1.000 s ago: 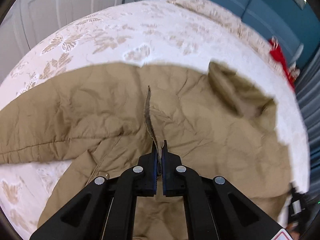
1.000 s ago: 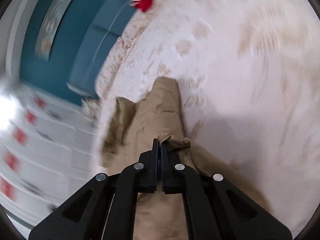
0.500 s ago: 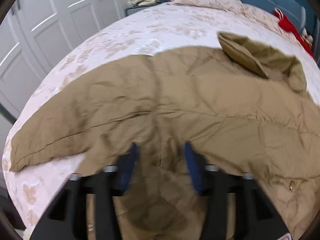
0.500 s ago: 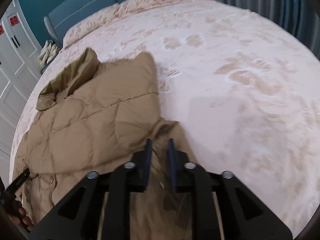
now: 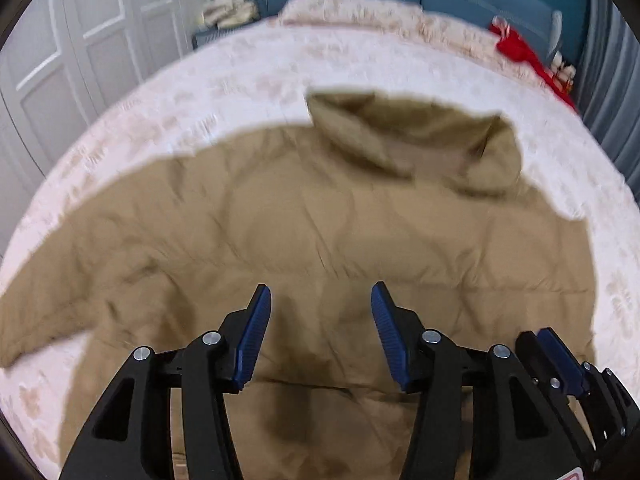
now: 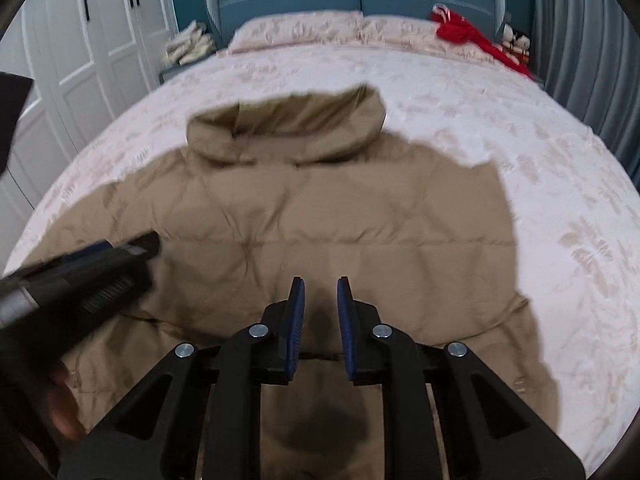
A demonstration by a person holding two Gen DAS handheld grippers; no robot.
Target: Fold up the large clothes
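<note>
Tan quilted jacket (image 6: 304, 220) lies spread flat across the middle of the frame on the pale patterned bedspread (image 6: 540, 160), hood (image 6: 288, 124) toward the upper centre. Above its lower part, the left gripper (image 5: 321, 304) hovers with blue pads wide apart, and the right gripper (image 6: 320, 292) hovers narrowly parted, gripping nothing.

one tan jacket (image 6: 320, 220) is being shown on one bed (image 6: 540, 208); two tools are being counted, the left tool (image 5: 321, 300) and right tool (image 6: 320, 292); two pillows (image 6: 296, 28) and one red item (image 6: 460, 32) are being seen.
</note>
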